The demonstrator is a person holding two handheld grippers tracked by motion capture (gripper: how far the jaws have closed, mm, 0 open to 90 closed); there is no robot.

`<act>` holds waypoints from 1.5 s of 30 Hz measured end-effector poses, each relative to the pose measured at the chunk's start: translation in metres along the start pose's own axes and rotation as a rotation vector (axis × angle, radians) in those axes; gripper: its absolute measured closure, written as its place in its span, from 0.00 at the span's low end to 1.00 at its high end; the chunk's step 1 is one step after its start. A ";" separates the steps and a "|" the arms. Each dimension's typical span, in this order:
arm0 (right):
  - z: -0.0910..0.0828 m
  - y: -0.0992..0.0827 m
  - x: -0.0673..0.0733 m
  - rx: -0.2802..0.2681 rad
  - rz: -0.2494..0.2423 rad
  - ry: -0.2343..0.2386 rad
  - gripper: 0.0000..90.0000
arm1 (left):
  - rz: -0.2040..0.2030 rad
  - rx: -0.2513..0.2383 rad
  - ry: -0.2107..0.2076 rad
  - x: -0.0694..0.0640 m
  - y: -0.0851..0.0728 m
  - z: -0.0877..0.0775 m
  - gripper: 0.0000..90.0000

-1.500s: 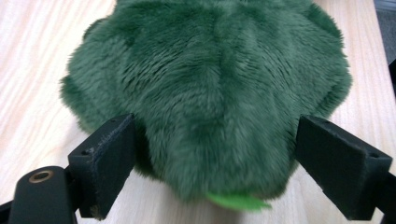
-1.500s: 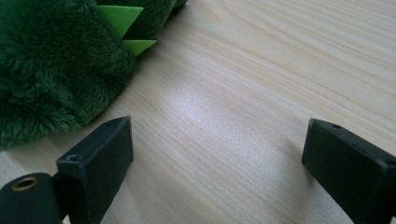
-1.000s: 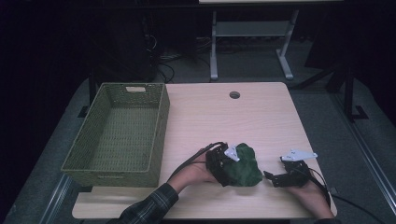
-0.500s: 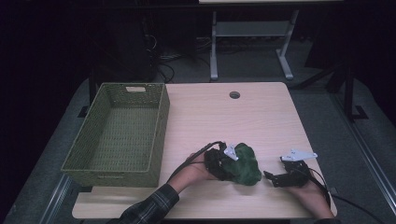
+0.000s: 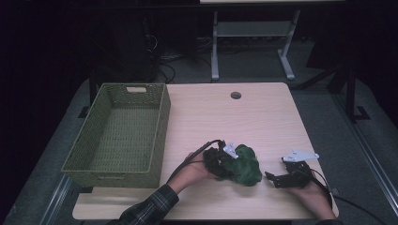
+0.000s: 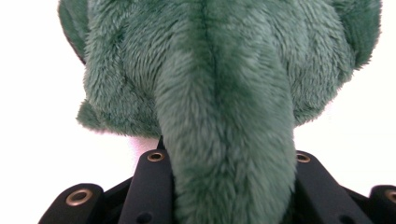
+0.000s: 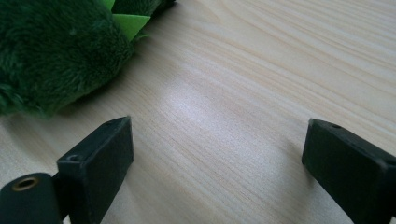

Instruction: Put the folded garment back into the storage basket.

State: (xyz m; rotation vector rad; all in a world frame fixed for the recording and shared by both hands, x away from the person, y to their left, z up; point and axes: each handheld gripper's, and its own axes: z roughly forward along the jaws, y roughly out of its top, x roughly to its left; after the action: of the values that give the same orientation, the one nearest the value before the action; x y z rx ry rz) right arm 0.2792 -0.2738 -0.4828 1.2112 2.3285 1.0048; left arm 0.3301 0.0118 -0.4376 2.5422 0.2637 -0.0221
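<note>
Dark floor and a metal stand frame lay beyond the pale wooden table, whose near half carried all the work. At its front edge the left gripper had just been closing its jaws, and the left gripper view showed them pressed against either side of a long furry limb of the soft green plush toy, the pile bulging between the black pads. That narrow limb was probably chosen because it offered a slim handle, where the toy's round body would be too wide to clamp. The toy itself rested on the table between the two grippers, touching the left one and a little apart from the right.

The right gripper sat low on the table near the toy with its jaws spread wide and nothing between them, only bare wood grain, as its own view made plain; it seemed parked there out of the way, ready to steady the toy if needed.

Farther left, the empty olive-green woven basket stood along the table's edge, well apart from the toy, a likely place to drop it.
</note>
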 end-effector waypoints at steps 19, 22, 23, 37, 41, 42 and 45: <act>0.000 0.000 0.000 0.000 -0.001 0.000 0.10 | -0.061 -0.093 0.034 0.010 0.007 -0.068 0.76; 0.000 0.000 0.000 -0.001 -0.002 0.001 0.10 | -0.066 -0.090 0.048 0.013 0.006 -0.079 0.76; 0.000 0.000 0.000 0.000 -0.002 0.000 0.10 | -0.071 -0.098 0.051 0.015 0.005 -0.084 0.76; 0.000 0.000 0.000 0.000 -0.001 0.000 0.10 | -0.122 -0.120 0.137 0.029 -0.018 -0.142 0.76; 0.000 0.000 0.000 0.000 -0.001 0.000 0.10 | -0.147 -0.133 0.165 0.034 -0.027 -0.156 0.76; 0.000 0.000 0.000 0.000 -0.001 0.000 0.10 | -0.150 -0.134 0.173 0.035 -0.029 -0.160 0.76; 0.000 0.000 0.000 -0.001 -0.001 0.000 0.10 | -0.162 -0.142 0.192 0.037 -0.035 -0.168 0.76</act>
State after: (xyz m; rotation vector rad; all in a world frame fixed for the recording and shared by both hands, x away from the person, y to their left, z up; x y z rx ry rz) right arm 0.2792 -0.2739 -0.4828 1.2094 2.3285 1.0052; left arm 0.3531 0.1397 -0.3189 2.3778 0.5273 0.1730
